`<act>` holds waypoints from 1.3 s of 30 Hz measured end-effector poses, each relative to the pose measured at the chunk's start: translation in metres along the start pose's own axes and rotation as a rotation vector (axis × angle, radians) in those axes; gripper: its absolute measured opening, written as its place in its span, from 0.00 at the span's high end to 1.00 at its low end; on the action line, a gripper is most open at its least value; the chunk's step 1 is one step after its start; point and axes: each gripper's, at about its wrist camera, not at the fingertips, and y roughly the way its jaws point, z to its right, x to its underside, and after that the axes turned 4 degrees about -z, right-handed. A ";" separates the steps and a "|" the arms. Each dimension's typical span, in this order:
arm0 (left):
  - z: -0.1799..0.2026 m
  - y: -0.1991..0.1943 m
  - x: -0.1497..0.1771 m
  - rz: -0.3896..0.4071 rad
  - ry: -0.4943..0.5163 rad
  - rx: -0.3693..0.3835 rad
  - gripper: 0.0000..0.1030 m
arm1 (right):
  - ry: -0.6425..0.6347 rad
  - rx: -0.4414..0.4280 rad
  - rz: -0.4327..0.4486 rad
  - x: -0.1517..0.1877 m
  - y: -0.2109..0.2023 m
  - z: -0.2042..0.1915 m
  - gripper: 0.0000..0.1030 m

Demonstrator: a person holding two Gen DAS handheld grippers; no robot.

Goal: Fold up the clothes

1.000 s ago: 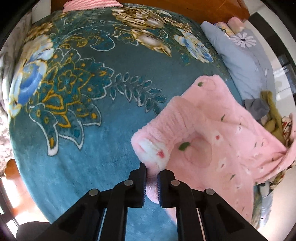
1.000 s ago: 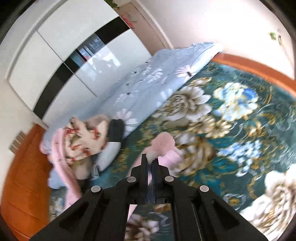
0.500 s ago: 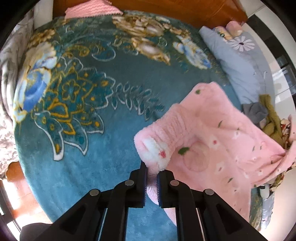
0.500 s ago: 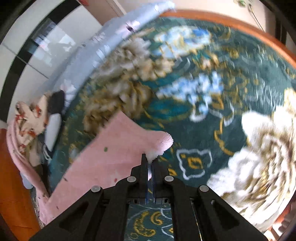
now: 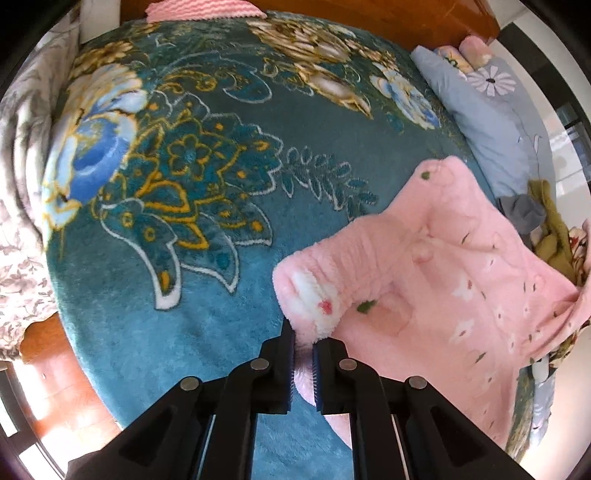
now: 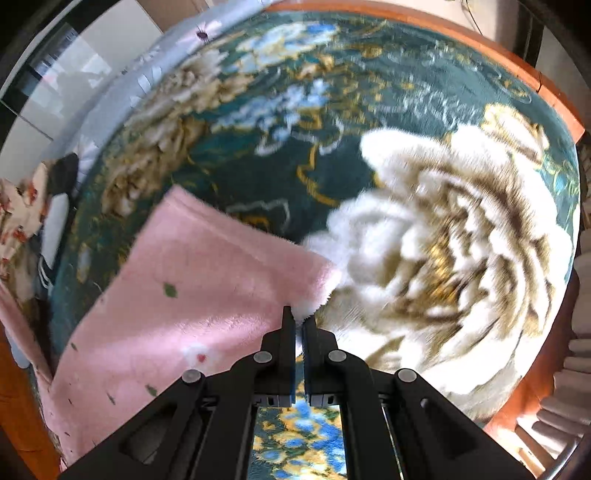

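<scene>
A fluffy pink garment (image 5: 436, 280) with small flower prints and a white inner pile lies spread on a teal floral blanket (image 5: 207, 192). My left gripper (image 5: 303, 341) is shut on its bunched, ribbed corner and holds it just above the blanket. In the right wrist view the same pink garment (image 6: 192, 291) stretches to the left, and my right gripper (image 6: 299, 321) is shut on another corner of it, low over the blanket (image 6: 424, 229).
A grey-blue flowered quilt (image 5: 487, 122) and a heap of other clothes (image 5: 546, 229) lie at the right side of the bed. A pink knit piece (image 5: 207, 9) sits by the wooden headboard. The wooden bed edge (image 6: 517, 417) is close at the lower right.
My right gripper has swung down and right, pulling its corner of the garment out flat over the blanket. My left gripper has held its corner and shifted only a little.
</scene>
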 end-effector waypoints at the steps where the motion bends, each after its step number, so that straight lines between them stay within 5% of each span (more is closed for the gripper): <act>1: 0.000 0.002 0.000 -0.007 -0.002 0.003 0.92 | -0.002 0.014 -0.004 0.000 0.000 0.000 0.97; 5: -0.011 0.005 -0.002 -0.058 -0.048 0.062 0.87 | -0.008 0.068 -0.020 0.001 0.002 0.001 0.95; 7: -0.016 0.002 -0.003 -0.074 -0.066 0.092 0.84 | -0.011 0.095 -0.028 0.002 0.003 0.001 0.83; 10: -0.012 -0.008 -0.008 -0.071 -0.040 0.075 0.72 | -0.023 0.151 -0.005 -0.003 -0.005 -0.003 0.64; 14: 0.002 -0.019 -0.015 -0.052 0.007 0.037 0.51 | -0.102 0.182 0.096 -0.028 -0.030 -0.046 0.63; 16: 0.008 -0.021 -0.018 -0.049 0.028 0.013 0.45 | -0.189 0.101 0.125 -0.039 -0.035 -0.100 0.60; 21: -0.003 -0.011 -0.023 -0.127 -0.027 0.027 0.45 | -0.545 -0.163 0.169 -0.041 -0.047 -0.304 0.57; 28: -0.002 -0.014 -0.025 -0.150 0.021 0.022 0.44 | -1.076 -0.371 0.310 0.013 -0.085 -0.614 0.57; 34: -0.014 -0.016 -0.026 -0.182 0.038 0.055 0.39 | -1.305 -0.220 0.394 0.063 -0.059 -0.774 0.57; 39: -0.028 -0.033 -0.023 -0.151 0.050 0.027 0.39 | -1.344 0.009 0.419 0.067 -0.009 -0.834 0.57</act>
